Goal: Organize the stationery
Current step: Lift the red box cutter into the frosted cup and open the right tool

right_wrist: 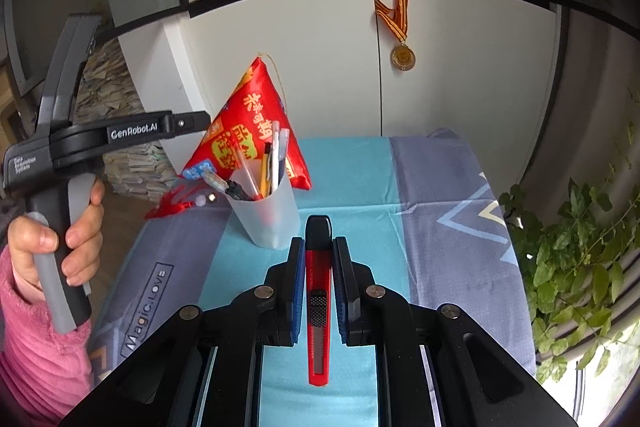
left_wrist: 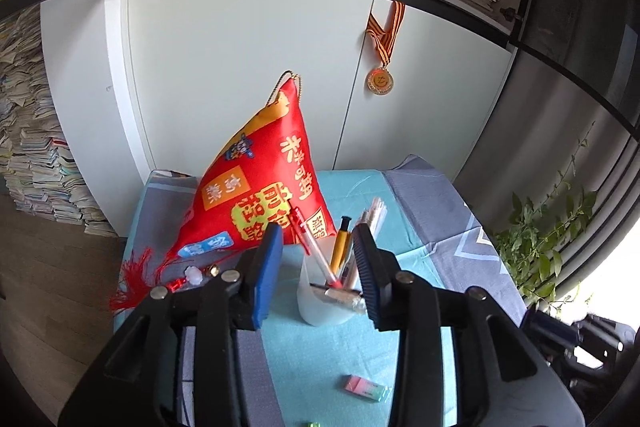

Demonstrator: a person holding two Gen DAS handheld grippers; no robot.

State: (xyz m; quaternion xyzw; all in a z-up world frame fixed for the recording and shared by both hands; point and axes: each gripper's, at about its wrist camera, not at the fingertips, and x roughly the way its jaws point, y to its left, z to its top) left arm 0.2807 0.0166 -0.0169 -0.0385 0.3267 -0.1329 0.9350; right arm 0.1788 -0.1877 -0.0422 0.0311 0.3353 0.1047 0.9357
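A translucent white cup [left_wrist: 320, 301] [right_wrist: 268, 213] holding several pens stands on the blue cloth. My left gripper [left_wrist: 318, 239] is open and empty, held above and just before the cup. My right gripper [right_wrist: 318, 251] is shut on a red utility knife [right_wrist: 319, 291], held lengthwise between the pads, its black tip pointing at the cup a short way ahead. A pink and green eraser [left_wrist: 366, 388] lies on the cloth near the front in the left wrist view.
A red triangular pillow [left_wrist: 260, 191] [right_wrist: 250, 131] with a red tassel [left_wrist: 136, 281] stands behind the cup against white cabinet doors. A medal [left_wrist: 379, 81] hangs on the door. A leafy plant [right_wrist: 576, 267] stands at the table's right. Book piles stand left.
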